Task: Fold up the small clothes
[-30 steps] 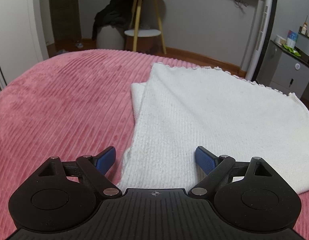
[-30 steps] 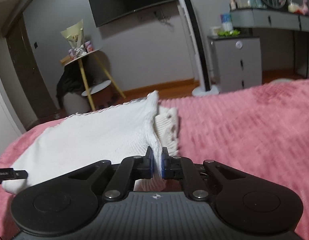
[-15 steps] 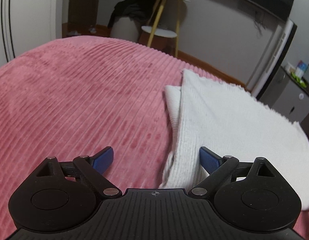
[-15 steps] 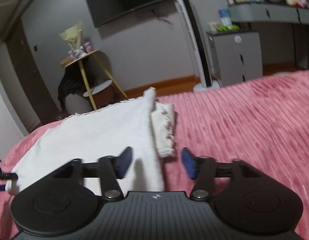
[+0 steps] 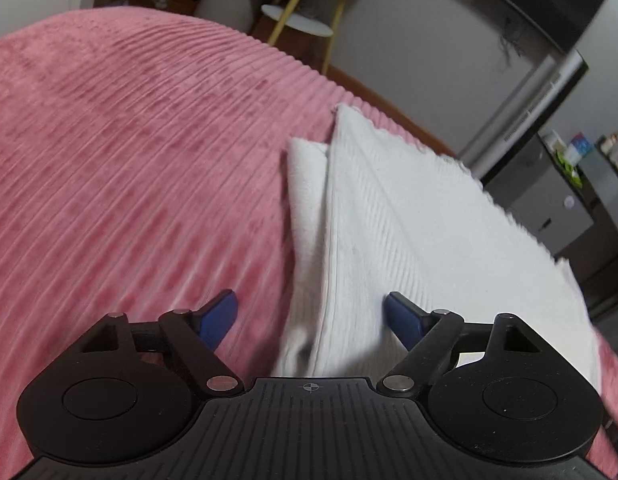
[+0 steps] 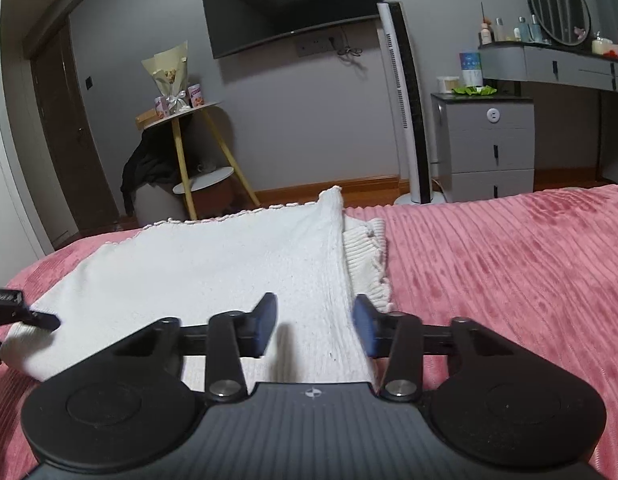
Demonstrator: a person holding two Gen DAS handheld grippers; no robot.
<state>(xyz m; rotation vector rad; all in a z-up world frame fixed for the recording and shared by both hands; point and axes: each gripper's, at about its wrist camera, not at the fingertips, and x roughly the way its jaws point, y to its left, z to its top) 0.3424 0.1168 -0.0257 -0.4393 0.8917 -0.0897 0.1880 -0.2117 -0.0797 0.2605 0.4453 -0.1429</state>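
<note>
While the white garment point(image 5: 409, 232) lies folded flat on the pink ribbed bedspread point(image 5: 129, 168), we hold both tools low over its near corners. Our left hand-held gripper point(image 5: 311, 314) has its jaws spread wide with nothing between them: the left blue pad point(image 5: 219, 314) sits over bare bedspread, the right one over the cloth, and the garment's left folded edge runs forward between them. A narrower under-layer pokes out just left of that edge.

From the right wrist view, our right hand-held gripper point(image 6: 315, 320) is likewise parted and empty, straddling the garment's point(image 6: 213, 264) right folded edge. Just beyond its right pad, a ribbed cuff point(image 6: 367, 256) sticks out from under the top layer onto the bedspread point(image 6: 509, 264). At the far left of this view the dark tip of the left hand-held gripper point(image 6: 13, 310) rests at the garment's other near corner. Ahead of us, past the bed's end, stand a yellow-legged side table point(image 6: 189, 132) and a grey drawer cabinet point(image 6: 489, 144).
</note>
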